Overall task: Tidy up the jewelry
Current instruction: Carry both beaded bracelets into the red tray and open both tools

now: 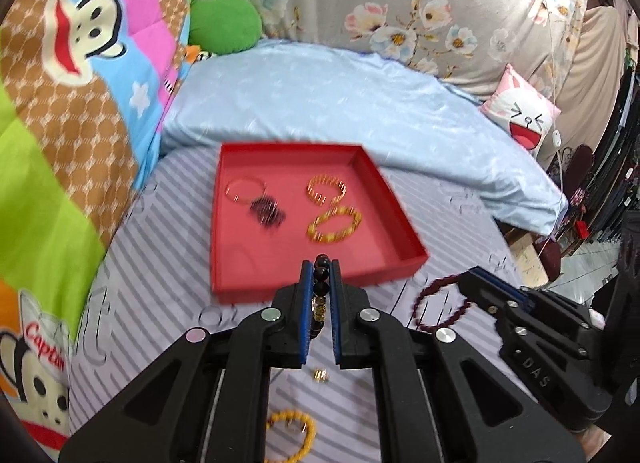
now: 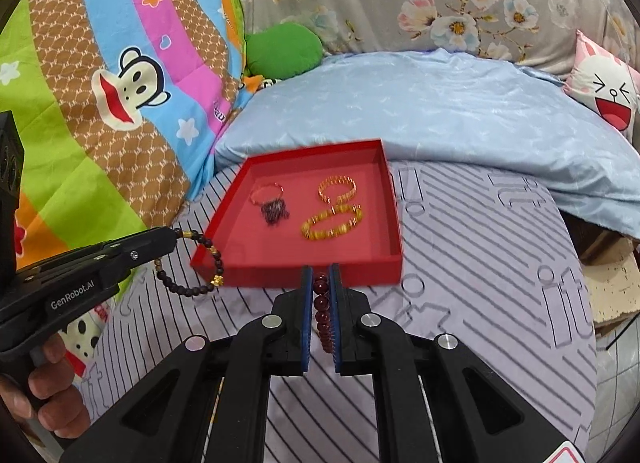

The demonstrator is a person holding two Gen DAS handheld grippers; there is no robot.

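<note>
A: Nearest first, what lies on the bed [image 1: 168,303]?

B: A yellow bead bracelet [image 1: 294,429] and a small gold charm [image 1: 320,375] rest on the striped sheet at its near edge.

A: And the tools?

B: The left tool [image 1: 320,275] is pinching a black bead bracelet [image 1: 321,275], its loop hanging off the sheet. The right tool [image 2: 320,279] is pinching a dark red bead bracelet [image 2: 321,303], also lifted.

A: Beyond them?

B: The red tray [image 2: 296,269] sits mid-bed, holding 4 pieces: a thin gold bangle [image 2: 267,189] touching a dark bead heap [image 2: 275,210], plus 2 gold bracelets [image 2: 334,219]. A blue duvet [image 2: 440,111] lies along the far edge.
</note>
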